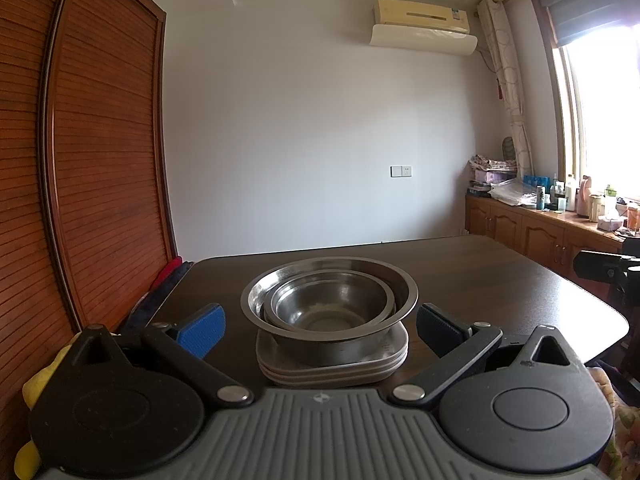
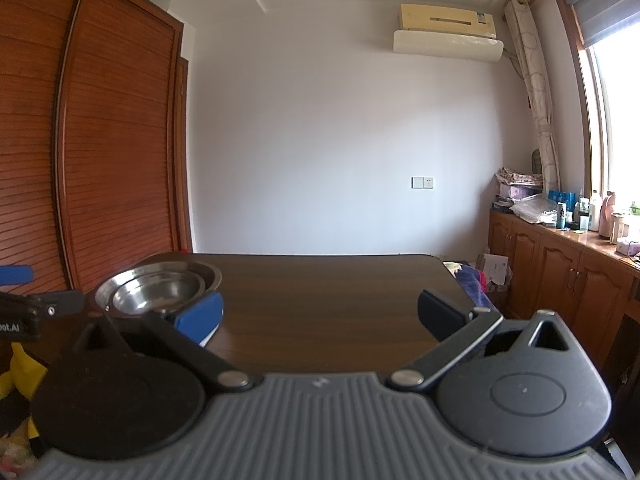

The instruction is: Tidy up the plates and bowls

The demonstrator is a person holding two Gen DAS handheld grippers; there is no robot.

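A small steel bowl (image 1: pixel 328 300) sits nested inside a larger steel bowl (image 1: pixel 404 286), and both rest on a stack of grey square plates (image 1: pixel 332 368) near the front of the dark wooden table (image 1: pixel 500 280). My left gripper (image 1: pixel 320 326) is open, its blue-padded fingers standing either side of the stack without touching it. In the right wrist view the nested bowls (image 2: pixel 158 288) lie to the far left. My right gripper (image 2: pixel 320 316) is open over bare table (image 2: pixel 320 300), holding nothing.
A tall slatted wooden wardrobe (image 1: pixel 100 160) stands to the left of the table. A low cabinet (image 1: pixel 540 232) crowded with bottles and clutter runs under the window at the right. Yellow and red cloth (image 1: pixel 168 272) lies by the table's left edge.
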